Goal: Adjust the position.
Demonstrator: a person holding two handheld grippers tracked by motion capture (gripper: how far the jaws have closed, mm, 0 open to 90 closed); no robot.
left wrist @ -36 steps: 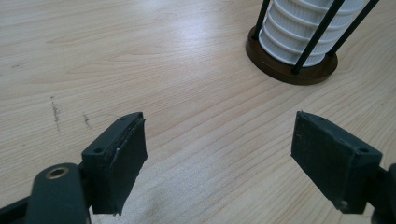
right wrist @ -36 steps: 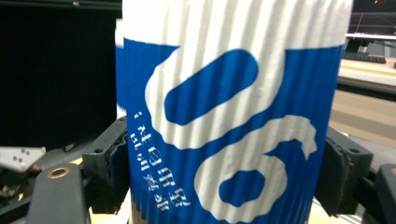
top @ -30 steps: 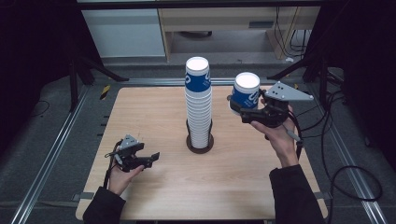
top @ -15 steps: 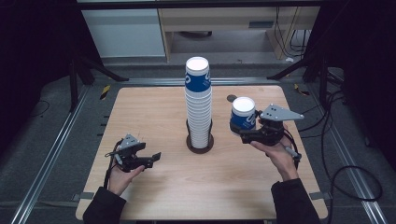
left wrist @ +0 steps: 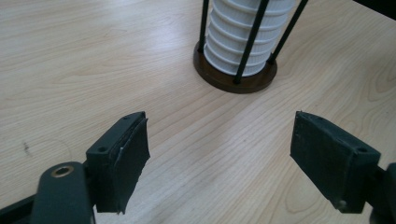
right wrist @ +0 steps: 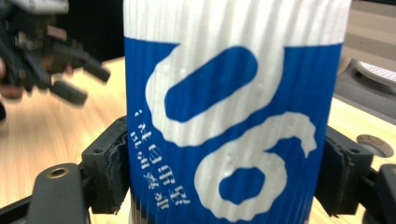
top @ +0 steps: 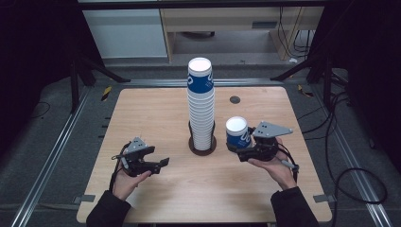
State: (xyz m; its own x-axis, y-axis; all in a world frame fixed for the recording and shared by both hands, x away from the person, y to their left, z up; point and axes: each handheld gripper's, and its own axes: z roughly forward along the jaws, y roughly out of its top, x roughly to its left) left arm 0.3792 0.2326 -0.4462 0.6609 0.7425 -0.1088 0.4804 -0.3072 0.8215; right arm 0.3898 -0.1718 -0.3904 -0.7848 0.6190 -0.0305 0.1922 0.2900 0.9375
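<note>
**Single cup gripped beside the stack**

The right gripper (top: pixel 239 150) pinches a blue-and-white paper cup (top: pixel 236 133) between its two jaws, upright, low over the wooden table (top: pixel 156 113); in the right gripper view the cup (right wrist: pixel 233 112) sits squarely between the pads, both pressed to its ribbed wall. Just to that gripper's left stands the tall cup stack (top: pixel 201 106) in its round holder (top: pixel 203 145). The left gripper (top: pixel 161 163) rests on the table, jaws spread wide with nothing between, the holder's base (left wrist: pixel 236 77) ahead of it.
</note>
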